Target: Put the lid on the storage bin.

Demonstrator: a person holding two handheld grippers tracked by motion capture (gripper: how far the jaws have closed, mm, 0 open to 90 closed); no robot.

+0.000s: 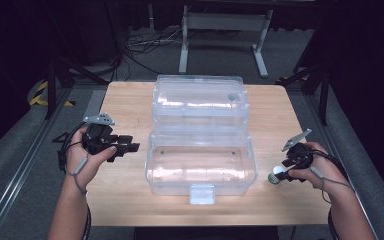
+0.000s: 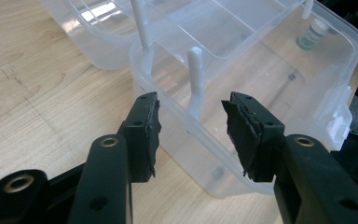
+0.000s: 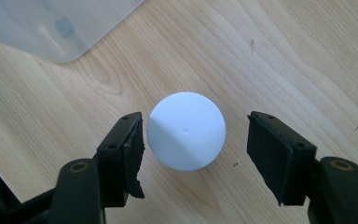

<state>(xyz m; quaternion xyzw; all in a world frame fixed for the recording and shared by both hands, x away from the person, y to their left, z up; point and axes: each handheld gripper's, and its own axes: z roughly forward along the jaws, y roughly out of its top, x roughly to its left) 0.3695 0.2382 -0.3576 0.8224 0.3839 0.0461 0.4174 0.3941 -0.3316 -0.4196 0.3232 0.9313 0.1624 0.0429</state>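
My right fingers (image 3: pixel 193 140) stand open around the small white-capped plastic bottle (image 3: pixel 186 130), light and slippery-looking, best pinched across its cap.

We take the clear box (image 1: pixel 200 167) as our landmark. It sits mid-table with its lid (image 1: pixel 199 100) thrown back behind it, so both together block the middle of the table (image 1: pixel 125 200) from front to far edge. Left of the box we see a bare strip of wood, and the left gripper (image 1: pixel 130 146) hangs there just beside the wall. In its own view the box corner and two white posts (image 2: pixel 195 79) stand right ahead of the jaws. Right of the box the strip is also bare but for a small bottle (image 1: pixel 276 175), which stands between the right gripper's (image 3: pixel 196 140) parted jaws. The box's front latch (image 1: pixel 202 194) juts toward us.
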